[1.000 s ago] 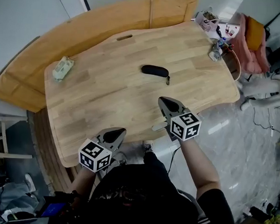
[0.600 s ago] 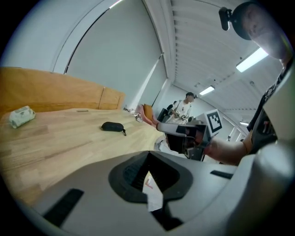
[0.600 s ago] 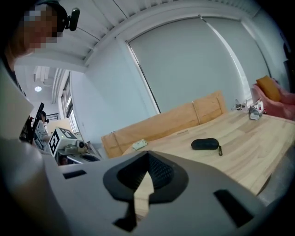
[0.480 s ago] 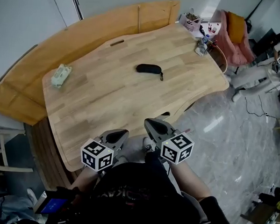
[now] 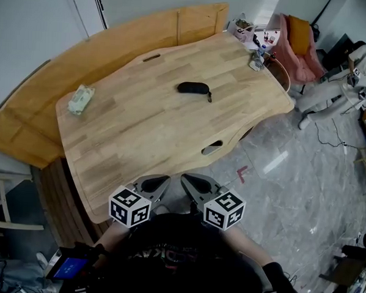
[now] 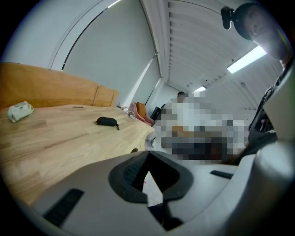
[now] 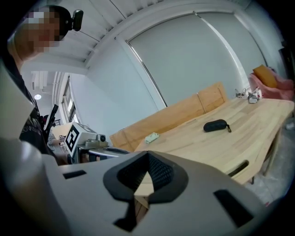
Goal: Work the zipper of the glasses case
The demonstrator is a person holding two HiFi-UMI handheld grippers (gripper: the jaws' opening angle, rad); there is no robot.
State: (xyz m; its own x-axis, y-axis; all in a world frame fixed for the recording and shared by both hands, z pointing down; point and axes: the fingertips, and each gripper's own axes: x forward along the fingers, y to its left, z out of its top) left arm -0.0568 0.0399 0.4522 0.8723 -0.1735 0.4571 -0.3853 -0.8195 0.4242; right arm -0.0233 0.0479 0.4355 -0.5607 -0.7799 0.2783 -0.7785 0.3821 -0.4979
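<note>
The black glasses case [image 5: 193,87] lies zipped shut mid-table, its zipper pull [image 5: 210,98] hanging off its right end. It shows small and far off in the left gripper view [image 6: 106,121] and in the right gripper view [image 7: 216,125]. Both grippers hover close to my body, off the table's front edge and well short of the case. My left gripper [image 5: 159,182] is shut with nothing in it [image 6: 150,177]. Beside it, my right gripper [image 5: 190,180] is also shut and empty [image 7: 146,179].
A white-green packet [image 5: 80,99] lies at the table's left. Small clutter [image 5: 254,41] crowds the far right corner, beside a pink cloth [image 5: 297,48]. A wooden bench [image 5: 115,38] curves behind the table [image 5: 141,134]. A slot [image 5: 211,148] cuts the front edge.
Both grippers have drawn back toward my body. The right one has gone from over the table's front edge to off it, close beside the left.
</note>
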